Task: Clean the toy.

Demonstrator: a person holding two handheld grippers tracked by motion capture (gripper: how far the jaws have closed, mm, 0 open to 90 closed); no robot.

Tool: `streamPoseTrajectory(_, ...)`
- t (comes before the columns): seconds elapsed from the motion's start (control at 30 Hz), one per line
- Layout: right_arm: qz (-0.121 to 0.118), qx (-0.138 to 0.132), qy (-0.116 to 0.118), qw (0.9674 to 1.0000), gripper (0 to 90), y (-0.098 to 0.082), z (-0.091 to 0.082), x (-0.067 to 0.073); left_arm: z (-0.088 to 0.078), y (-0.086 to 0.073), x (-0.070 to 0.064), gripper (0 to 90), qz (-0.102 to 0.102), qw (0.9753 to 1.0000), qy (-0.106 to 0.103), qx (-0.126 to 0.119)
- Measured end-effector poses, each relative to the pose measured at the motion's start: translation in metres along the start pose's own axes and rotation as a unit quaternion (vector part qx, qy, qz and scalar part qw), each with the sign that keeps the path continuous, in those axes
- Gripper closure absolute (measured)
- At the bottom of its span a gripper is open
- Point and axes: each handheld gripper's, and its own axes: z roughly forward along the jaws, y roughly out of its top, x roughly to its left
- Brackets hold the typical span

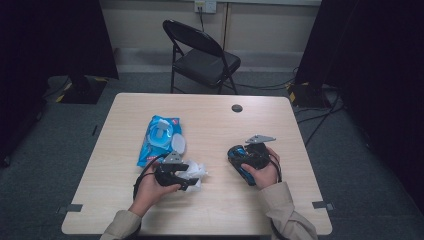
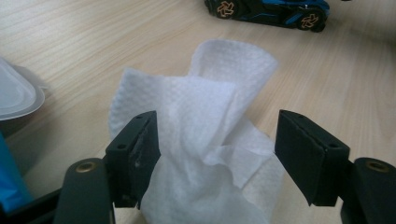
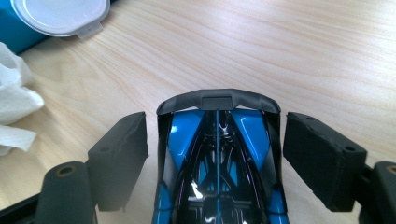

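Observation:
A crumpled white wipe (image 1: 196, 170) (image 2: 201, 140) lies on the wooden table (image 1: 225, 210), in front of a blue pack of wet wipes (image 1: 159, 136) whose white lid is flipped up. My left gripper (image 1: 189, 178) (image 2: 217, 158) stands open around the wipe; one pad brushes it and the other is clear of it. To the right, a blue and black toy car (image 1: 243, 161) (image 3: 217, 154) sits between the jaws of my right gripper (image 1: 238, 158) (image 3: 215, 140), which is open, with narrow gaps showing beside the car.
A black folding chair (image 1: 205, 60) stands beyond the table's far edge. A round cable grommet (image 1: 237, 108) sits near the far middle of the table. Dark curtains and cables flank the room on both sides.

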Motion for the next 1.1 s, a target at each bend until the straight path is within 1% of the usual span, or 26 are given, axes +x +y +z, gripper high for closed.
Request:
streamPoseTrajectory(0.03,-0.002,-0.008,0.004,1.0,22.2,0.0,-0.005,0.0,-0.001,0.0,-0.002,28.3,-0.002,1.0,-0.001,-0.002)
streamPoseTrajectory(0.07,-0.002,-0.008,0.004,1.0,22.2,0.0,-0.005,0.0,-0.001,0.0,-0.002,28.2,-0.002,1.0,-0.001,-0.002)
streamPoseTrajectory(0.1,0.005,-0.013,0.012,0.9998,18.8,0.0,-0.01,0.0,-0.003,0.0,-0.003,28.0,0.0,1.0,-0.001,-0.003)
streamPoseTrajectory(0.13,0.005,-0.015,0.012,0.9998,18.7,-0.001,-0.012,0.001,-0.003,0.0,-0.003,27.4,0.0,1.0,-0.001,-0.003)
streamPoseTrajectory(0.2,-0.014,-0.015,0.011,0.9997,17.3,-0.002,-0.017,0.002,-0.008,0.001,-0.003,26.1,0.0,1.0,-0.001,-0.006)
streamPoseTrajectory(0.23,-0.016,-0.015,0.013,0.9997,16.7,-0.003,-0.019,0.003,-0.01,0.001,-0.004,25.1,-0.003,1.0,-0.003,-0.005)
streamPoseTrajectory(0.33,-0.013,-0.017,0.028,0.9994,14.8,-0.005,-0.026,0.004,-0.016,0.0,-0.005,23.4,0.001,1.0,-0.001,-0.002)
streamPoseTrajectory(0.4,-0.02,-0.021,0.031,0.9991,14.7,-0.006,-0.032,0.004,-0.02,-0.001,-0.005,22.2,0.005,1.0,0.004,-0.001)
streamPoseTrajectory(0.47,-0.027,-0.024,0.034,0.9988,14.7,-0.008,-0.038,0.005,-0.024,-0.002,-0.005,21.5,0.001,1.0,0.002,-0.005)
streamPoseTrajectory(0.5,-0.025,-0.023,0.036,0.9988,14.7,-0.009,-0.04,0.005,-0.026,-0.003,-0.005,21.0,0.003,1.0,0.004,-0.003)
streamPoseTrajectory(0.63,-0.03,-0.022,0.034,0.9987,14.7,-0.014,-0.047,0.004,-0.033,-0.007,-0.004,18.9,0.008,0.9999,0.009,-0.001)
streamPoseTrajectory(0.7,-0.025,-0.021,0.035,0.9988,14.7,-0.017,-0.051,0.002,-0.037,-0.009,-0.004,18.8,0.009,0.9999,0.01,-0.002)
streamPoseTrajectory(0.8,-0.024,-0.022,0.039,0.9987,14.7,-0.022,-0.056,-0.001,-0.042,-0.014,-0.003,18.7,0.007,0.9999,0.012,-0.001)
streamPoseTrajectory(0.87,-0.027,-0.021,0.037,0.9987,14.8,-0.026,-0.059,-0.002,-0.043,-0.016,-0.002,18.4,0.009,0.9999,0.014,0.003)
streamPoseTrajectory(0.93,-0.027,-0.02,0.038,0.9987,14.8,-0.029,-0.062,-0.003,-0.045,-0.019,-0.002,18.3,0.005,0.9999,0.015,0.004)
streamPoseTrajectory(0.97,-0.026,-0.02,0.037,0.9988,14.8,-0.031,-0.063,-0.003,-0.046,-0.02,-0.002,18.2,0.006,0.9998,0.016,0.004)
streamPoseTrajectory(1.0,-0.026,-0.02,0.037,0.9988,14.8,-0.031,-0.063,-0.003,-0.046,-0.02,-0.002,18.1,0.006,0.9998,0.016,0.004)
streamPoseTrajectory(1.07,-0.027,-0.021,0.035,0.9988,14.8,-0.036,-0.068,-0.006,-0.049,-0.023,-0.002,17.7,0.003,0.9999,0.011,0.001)
streamPoseTrajectory(1.1,-0.028,-0.02,0.034,0.9988,14.8,-0.038,-0.07,-0.006,-0.05,-0.024,-0.002,17.5,0.005,0.9999,0.012,0.001)
